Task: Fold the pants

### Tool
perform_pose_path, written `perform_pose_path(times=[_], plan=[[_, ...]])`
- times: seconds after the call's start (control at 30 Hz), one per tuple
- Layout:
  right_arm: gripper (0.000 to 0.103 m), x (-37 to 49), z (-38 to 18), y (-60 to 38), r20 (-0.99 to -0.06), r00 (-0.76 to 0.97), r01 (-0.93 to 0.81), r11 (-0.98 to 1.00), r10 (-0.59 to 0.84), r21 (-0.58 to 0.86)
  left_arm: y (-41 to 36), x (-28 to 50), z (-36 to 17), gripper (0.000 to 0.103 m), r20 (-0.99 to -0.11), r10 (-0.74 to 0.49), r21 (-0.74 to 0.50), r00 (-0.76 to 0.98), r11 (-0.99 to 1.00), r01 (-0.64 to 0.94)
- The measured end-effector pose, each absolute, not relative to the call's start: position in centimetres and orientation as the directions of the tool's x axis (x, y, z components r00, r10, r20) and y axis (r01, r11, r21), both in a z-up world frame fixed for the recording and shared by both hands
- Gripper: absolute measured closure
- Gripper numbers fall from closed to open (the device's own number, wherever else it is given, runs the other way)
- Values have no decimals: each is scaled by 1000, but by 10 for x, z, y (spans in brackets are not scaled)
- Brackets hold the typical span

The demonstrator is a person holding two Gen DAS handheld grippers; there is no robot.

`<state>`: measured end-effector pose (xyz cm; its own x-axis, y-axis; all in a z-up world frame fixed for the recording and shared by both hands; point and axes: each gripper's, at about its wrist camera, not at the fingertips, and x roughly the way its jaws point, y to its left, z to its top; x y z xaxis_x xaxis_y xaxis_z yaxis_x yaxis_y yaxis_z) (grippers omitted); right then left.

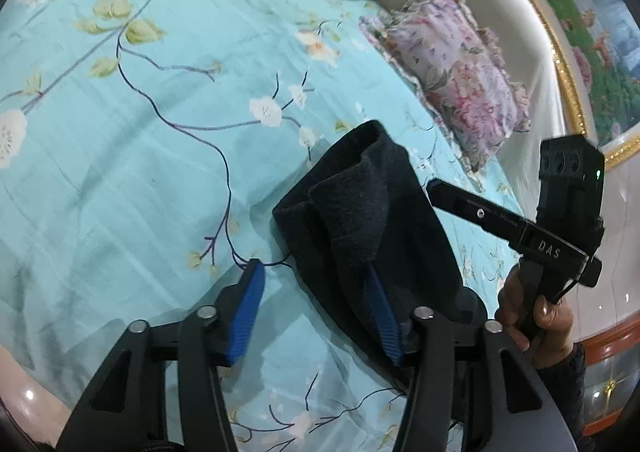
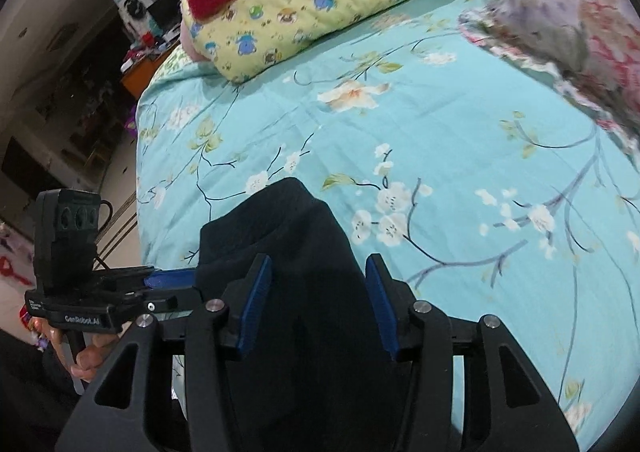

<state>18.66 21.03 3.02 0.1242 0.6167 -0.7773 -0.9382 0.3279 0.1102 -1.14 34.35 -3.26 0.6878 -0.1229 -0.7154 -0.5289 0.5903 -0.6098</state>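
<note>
Both tongs, left [image 1: 316, 300] and right [image 2: 318, 292], gape over dark pants [image 1: 372, 220].

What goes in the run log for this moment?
step: folding | pants: bunched on bed sheet | left gripper: open | right gripper: open, straddling pants

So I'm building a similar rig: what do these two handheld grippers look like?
Both are black frames with silver pivot bolts and ribbed blue finger pads. The right gripper reads "DAS" in the left view; the left gripper reads "GenRobot.AI" in the right view. Each carries a black three-lens module, one with a cable.
</note>
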Motion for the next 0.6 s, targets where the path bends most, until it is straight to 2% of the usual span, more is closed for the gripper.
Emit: perform_pose_path(times=[0.33,0.6], plan=[[53,208,20,236,-831,67,-947,298,553,121,344,5,-38,44,-730,-129,-613,671,558,-559],[53,213,20,253,-838,26,-955,262,545,141,347,9,-40,44,-727,-133,-622,674,544,-563]])
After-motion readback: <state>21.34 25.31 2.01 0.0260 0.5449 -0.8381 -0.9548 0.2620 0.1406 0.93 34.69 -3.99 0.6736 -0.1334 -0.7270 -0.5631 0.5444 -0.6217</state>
